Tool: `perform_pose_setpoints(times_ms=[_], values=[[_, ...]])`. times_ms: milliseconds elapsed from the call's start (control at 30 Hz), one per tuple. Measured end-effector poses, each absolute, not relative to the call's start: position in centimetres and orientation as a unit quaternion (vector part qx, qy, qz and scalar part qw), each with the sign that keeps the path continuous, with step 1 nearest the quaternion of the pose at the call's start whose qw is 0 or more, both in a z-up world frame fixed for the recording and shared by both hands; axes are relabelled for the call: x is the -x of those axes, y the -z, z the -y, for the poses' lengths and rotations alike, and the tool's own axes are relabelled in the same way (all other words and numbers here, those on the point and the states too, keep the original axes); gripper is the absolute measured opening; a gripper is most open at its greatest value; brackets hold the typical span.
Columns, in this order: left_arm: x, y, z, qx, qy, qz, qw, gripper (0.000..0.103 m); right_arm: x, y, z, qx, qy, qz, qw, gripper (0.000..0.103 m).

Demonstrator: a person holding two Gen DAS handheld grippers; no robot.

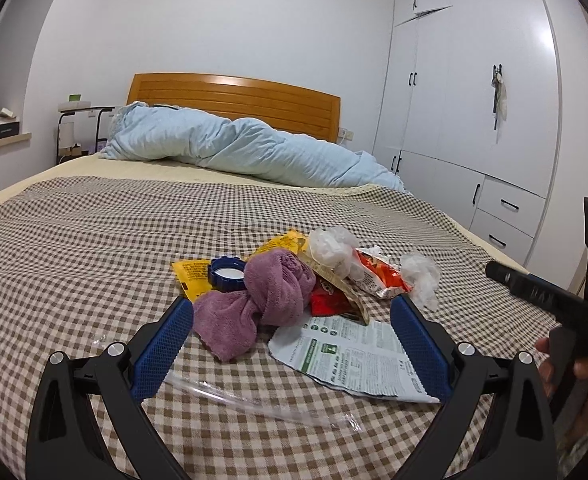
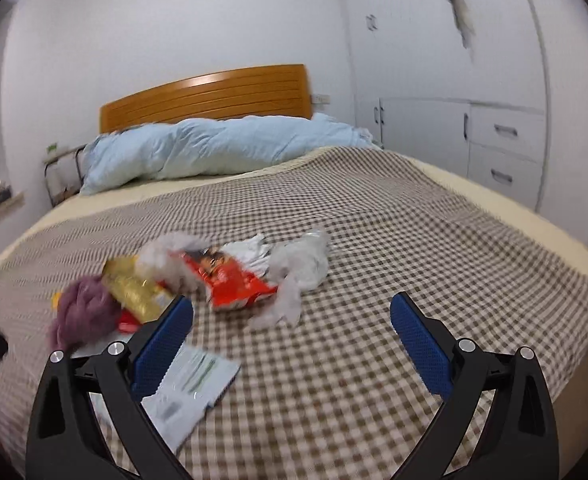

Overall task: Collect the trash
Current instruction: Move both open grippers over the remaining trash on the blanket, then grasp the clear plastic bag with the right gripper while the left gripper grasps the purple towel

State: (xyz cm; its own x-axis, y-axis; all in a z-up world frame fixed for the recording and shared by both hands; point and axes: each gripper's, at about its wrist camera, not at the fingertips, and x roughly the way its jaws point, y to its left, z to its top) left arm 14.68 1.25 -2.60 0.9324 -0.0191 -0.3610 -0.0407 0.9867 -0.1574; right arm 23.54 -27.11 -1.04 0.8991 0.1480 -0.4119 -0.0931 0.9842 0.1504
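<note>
A litter pile is being shown lying mid-bed on the checked bedspread (image 1: 94,240); the red snack wrapper (image 1: 377,276) is lying with its long axis running from far-left to near-right; the printed white wrapper (image 1: 353,356) is lying flat nearest the camera; the left gripper (image 1: 292,316) is being held wide apart, empty, before the purple cloth (image 1: 266,300); the right gripper (image 2: 292,316) is likewise being held spread and empty.

Crumpled red foil snack wrapper (image 1: 377,276), beside wadded white plastic film (image 1: 421,278); flat yellow packet (image 1: 193,276) under upturned blue bottle cap (image 1: 226,274); torn white printed sachet (image 1: 357,354), flat; all heaped mid-bed.
</note>
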Motion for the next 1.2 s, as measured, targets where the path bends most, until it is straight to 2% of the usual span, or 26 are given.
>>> perform_pose_setpoints(times_ms=[200,467,567,600,667,767,800,833,933,1200], values=[[-17.1,2.5,-2.4,0.105,-0.018,-0.198,0.974,0.095,-27.7,1.0,27.4,-0.059,-0.059,-0.237,0.968,0.095],[-20.8,2.3,-3.1,0.113,-0.038,-0.209,0.971,0.096,-34.9,3.7,26.0,-0.035,-0.022,-0.313,0.949,0.095],[-22.1,1.9,-3.3,0.091,-0.056,-0.207,0.973,0.096,-37.3,5.2,25.9,-0.040,-0.012,-0.341,0.939,0.082],[-22.5,1.9,-3.6,0.086,-0.062,-0.207,0.973,0.096,-37.8,5.6,26.0,-0.043,-0.008,-0.349,0.936,0.073],[-22.9,2.1,-4.2,0.093,-0.068,-0.208,0.971,0.096,-39.1,7.0,26.2,-0.058,-0.007,-0.378,0.924,0.069],[-23.7,2.6,-4.8,0.106,-0.061,-0.226,0.967,0.096,-40.0,7.9,26.5,-0.076,-0.030,-0.405,0.911,0.056],[-24.0,2.8,-5.0,0.106,-0.059,-0.231,0.965,0.096,-40.0,7.9,26.6,-0.079,-0.040,-0.406,0.909,0.026],[-24.2,2.9,-5.0,0.104,-0.060,-0.233,0.965,0.096,-39.9,7.9,26.7,-0.091,-0.052,-0.408,0.907,0.015],[-24.6,3.1,-5.3,0.103,-0.057,-0.247,0.962,0.096,-39.1,7.4,27.2,-0.103,-0.048,-0.392,0.913,0.006],[-25.2,3.5,-4.2,0.091,-0.027,-0.263,0.960,0.096,-33.9,2.4,29.1,-0.124,-0.022,-0.280,0.952,0.006]])
